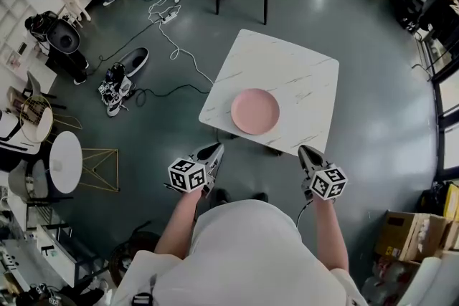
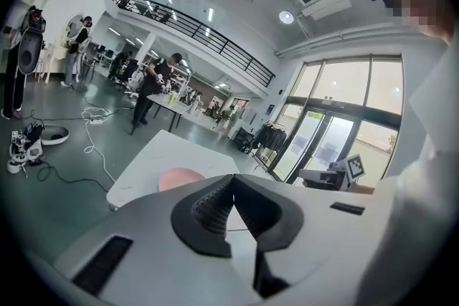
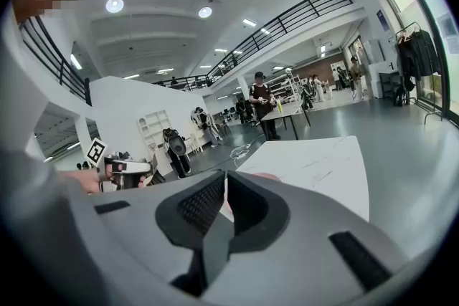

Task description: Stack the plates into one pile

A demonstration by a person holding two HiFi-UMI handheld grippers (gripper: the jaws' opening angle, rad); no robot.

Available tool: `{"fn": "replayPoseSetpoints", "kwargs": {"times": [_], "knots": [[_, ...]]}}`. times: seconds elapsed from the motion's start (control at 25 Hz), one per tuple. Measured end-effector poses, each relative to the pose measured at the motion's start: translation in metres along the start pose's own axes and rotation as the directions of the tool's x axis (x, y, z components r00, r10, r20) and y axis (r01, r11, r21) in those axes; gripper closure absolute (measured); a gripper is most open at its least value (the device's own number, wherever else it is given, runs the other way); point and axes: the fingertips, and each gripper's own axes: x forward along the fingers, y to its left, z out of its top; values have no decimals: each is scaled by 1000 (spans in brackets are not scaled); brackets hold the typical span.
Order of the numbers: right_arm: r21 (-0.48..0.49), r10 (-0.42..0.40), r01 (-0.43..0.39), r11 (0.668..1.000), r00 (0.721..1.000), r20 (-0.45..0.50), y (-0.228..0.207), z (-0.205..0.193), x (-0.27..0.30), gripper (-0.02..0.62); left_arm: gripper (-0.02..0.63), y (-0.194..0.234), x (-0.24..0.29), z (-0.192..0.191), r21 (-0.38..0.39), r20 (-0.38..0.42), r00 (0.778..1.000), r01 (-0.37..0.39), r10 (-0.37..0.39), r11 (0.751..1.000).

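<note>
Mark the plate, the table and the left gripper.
plate [image 1: 254,111]: head view, centre of the pink dish.
table [image 1: 308,79]: head view, bare marble top right of the plate.
left gripper [image 1: 216,149]: head view, at its closed fingertips.

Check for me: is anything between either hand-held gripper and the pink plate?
Nothing visible. The pink plate lies alone on the white table. The left hand-held gripper and right hand-held gripper, both shut and empty, hang by its near edge, with only bare tabletop ahead.
</note>
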Motion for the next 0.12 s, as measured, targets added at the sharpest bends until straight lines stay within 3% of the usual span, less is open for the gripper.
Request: {"fn": "replayPoseSetpoints", "kwargs": {"times": [0.12], "knots": [[7,10,-10,1000,1000,6,5,4,2,563,592,0,1,2,13,-2,1000,4,-4,1000]]}}
